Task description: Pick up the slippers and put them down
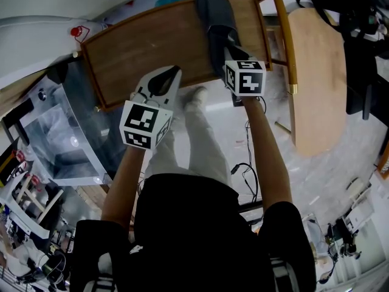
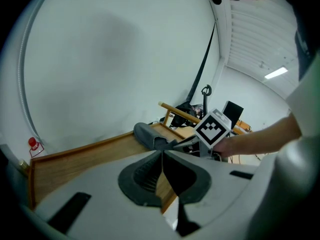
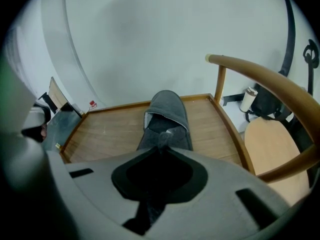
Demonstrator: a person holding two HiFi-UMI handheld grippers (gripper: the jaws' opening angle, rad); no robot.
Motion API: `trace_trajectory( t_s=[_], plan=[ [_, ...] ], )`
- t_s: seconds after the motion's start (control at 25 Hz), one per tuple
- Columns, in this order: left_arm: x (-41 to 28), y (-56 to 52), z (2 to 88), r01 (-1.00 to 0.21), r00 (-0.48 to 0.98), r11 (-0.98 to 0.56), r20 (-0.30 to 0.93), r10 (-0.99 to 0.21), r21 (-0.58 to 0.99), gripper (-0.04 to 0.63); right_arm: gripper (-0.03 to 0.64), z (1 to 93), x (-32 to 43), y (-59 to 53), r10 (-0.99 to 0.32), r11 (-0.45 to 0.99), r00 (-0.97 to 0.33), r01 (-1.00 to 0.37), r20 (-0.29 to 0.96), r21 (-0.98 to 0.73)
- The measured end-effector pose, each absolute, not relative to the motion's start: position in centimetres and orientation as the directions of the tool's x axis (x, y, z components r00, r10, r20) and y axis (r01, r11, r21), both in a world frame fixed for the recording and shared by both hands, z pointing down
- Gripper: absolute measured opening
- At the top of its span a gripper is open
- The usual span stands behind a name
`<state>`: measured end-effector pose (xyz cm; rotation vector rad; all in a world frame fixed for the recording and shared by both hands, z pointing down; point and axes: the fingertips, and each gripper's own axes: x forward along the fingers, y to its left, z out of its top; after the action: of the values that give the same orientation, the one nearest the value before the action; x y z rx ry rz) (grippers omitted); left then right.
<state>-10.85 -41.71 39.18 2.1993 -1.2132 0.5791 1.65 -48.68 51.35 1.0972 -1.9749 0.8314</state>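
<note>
Now, grey slipper [image 3: 167, 109] on table [image 3: 110, 129], heel pinched in right tongs [image 3: 162, 134], left tongs [image 2: 162, 154] closed empty, apart.

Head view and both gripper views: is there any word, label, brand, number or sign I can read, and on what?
No text reads in any view.
On the two black-and-white marker cubes: square patterns only, no letters.
On the small red tag beside the brown wooden table: too small to read.
On the dark grey felt slipper: no label shows.
</note>
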Motion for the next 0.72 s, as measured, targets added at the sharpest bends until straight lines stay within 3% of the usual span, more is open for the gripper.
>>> trace_trajectory(
  t_s=[0.72],
  plan=[
    [-11.5, -39.6, 34.0, -0.836, 0.526, -0.511, 0.56, -0.64, 0.201, 0.012, 0.017, 44.5, 2.1, -44.6, -0.502, 0.384, -0.354, -0.909, 0.789, -0.163]
  ],
)
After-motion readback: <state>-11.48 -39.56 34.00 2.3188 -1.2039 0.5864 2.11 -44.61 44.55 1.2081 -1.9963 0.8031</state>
